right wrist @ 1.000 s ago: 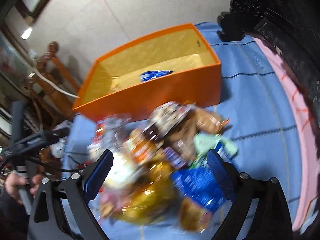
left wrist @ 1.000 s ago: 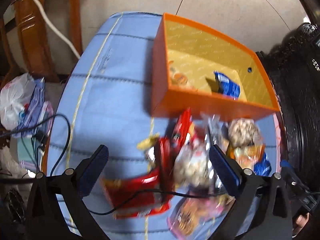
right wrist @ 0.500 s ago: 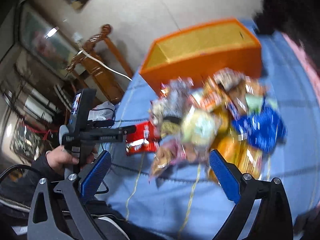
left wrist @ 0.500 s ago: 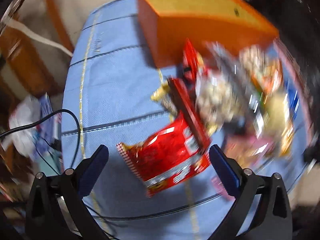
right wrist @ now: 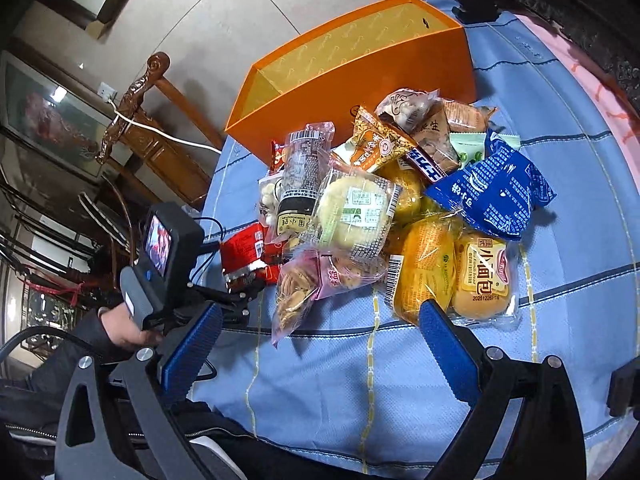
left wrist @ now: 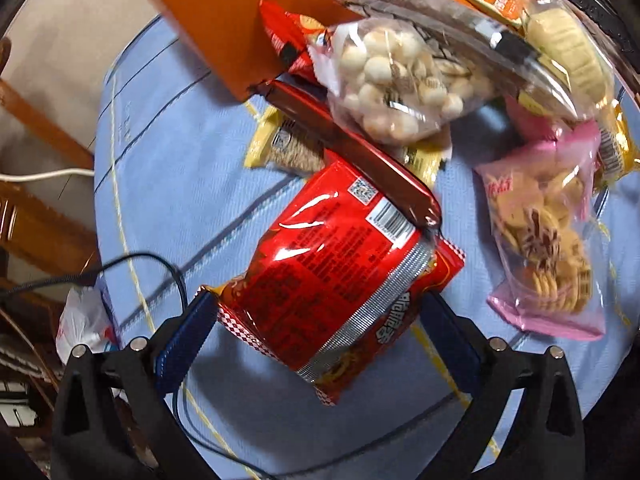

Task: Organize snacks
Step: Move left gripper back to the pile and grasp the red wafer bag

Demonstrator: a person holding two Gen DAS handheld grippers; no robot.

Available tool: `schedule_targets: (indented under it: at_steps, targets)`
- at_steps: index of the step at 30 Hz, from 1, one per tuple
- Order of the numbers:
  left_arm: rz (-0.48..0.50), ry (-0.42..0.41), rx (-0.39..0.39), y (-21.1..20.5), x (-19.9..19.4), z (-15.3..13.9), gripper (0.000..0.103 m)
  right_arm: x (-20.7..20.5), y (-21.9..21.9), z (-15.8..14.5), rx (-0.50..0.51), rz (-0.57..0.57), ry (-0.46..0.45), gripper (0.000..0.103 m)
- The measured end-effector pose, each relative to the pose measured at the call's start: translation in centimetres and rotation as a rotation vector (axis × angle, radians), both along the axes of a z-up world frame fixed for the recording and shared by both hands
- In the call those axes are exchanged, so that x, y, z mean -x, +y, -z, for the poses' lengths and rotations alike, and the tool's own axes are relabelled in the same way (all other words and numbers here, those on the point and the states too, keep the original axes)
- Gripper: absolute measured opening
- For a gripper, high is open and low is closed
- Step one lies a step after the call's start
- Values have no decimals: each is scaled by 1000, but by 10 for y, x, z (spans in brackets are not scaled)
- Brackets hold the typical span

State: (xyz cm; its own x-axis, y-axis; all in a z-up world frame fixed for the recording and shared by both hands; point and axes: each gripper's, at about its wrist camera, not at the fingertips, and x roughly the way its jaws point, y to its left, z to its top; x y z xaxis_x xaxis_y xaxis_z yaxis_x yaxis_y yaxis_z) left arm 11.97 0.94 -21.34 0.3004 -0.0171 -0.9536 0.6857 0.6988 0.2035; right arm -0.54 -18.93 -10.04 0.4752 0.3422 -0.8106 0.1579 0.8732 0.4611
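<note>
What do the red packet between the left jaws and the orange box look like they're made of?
Red packet: glossy plastic or foil film, judging by its bright glare, creases and silvery seam band. Orange box: stiff, matte, probably cardboard, with flat thin walls, sharp corners and a patterned yellow lining.

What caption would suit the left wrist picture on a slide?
Left gripper straddles a red snack bag on the blue tablecloth, beside an orange box.

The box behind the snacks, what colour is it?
The box is orange outside, yellow inside; the right wrist view shows it best.
</note>
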Motion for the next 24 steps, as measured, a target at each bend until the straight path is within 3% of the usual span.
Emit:
schedule_targets:
  at_steps: [6,9,13,17,19,20,21,23,24]
  targets:
    - [18,27,57,7,-11,3,99,-5,-6,13,9,48,59,99]
    - [26,48,105,14,-14,2,86,-6,-16,22,31,97,84,99]
    - [-57,79,194,26,-10,-13,84,-5,-34,39,107,167,142,99]
    - [-160,101,330,42,-9,-38,83,-13,-23,45,206,113,138,98]
    - [-207,125,395,48,-12,-49,81,-24,-8,49,273,57,133,92]
    - [-222,132,416,50,-13,-53,74,-28,-3,53,289,36,143,84]
    - [-242,137,436,52,-16,-57,61,-36,2,62,327,7,172,74]
    - [-265,177,461,52,-19,-58,50,-47,3,80,371,-4,238,58]
    - [-278,184,466,50,-23,-58,50,-50,2,83,360,-2,230,58]
